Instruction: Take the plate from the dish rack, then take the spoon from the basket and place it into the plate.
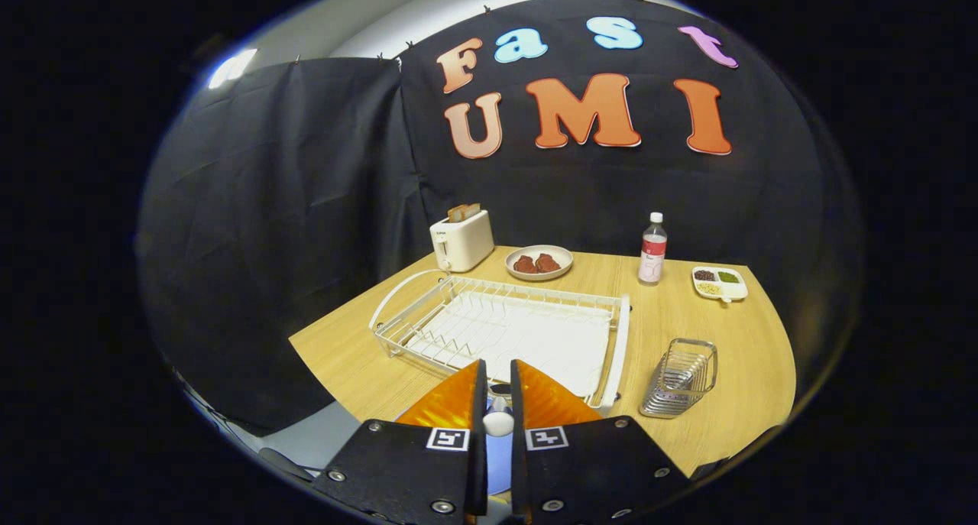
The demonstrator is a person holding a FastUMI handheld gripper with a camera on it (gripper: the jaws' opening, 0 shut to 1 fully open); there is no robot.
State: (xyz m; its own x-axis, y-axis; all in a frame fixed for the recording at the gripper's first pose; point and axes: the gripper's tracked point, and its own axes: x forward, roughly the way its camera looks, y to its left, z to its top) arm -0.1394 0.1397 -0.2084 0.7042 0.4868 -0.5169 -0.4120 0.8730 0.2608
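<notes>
Evidently clenched: gripper (497,368) nipping the pale spoon (498,422) in its narrow gap, lower centre of frame. Blue plate (497,464) directly beneath, glimpsed through that gap, bottom centre. Recommended: lower straight, keep level, release only once close over the plate's well.

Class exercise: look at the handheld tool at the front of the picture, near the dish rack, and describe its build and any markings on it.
The tongs are two ridged, wedge-shaped fingers tapering forward, standing nearly closed. Each sits on a flat black plate with silver screws. Near the inner edge of each plate is a small square black-and-white marker tag. I see no cables or sleeve.
</notes>
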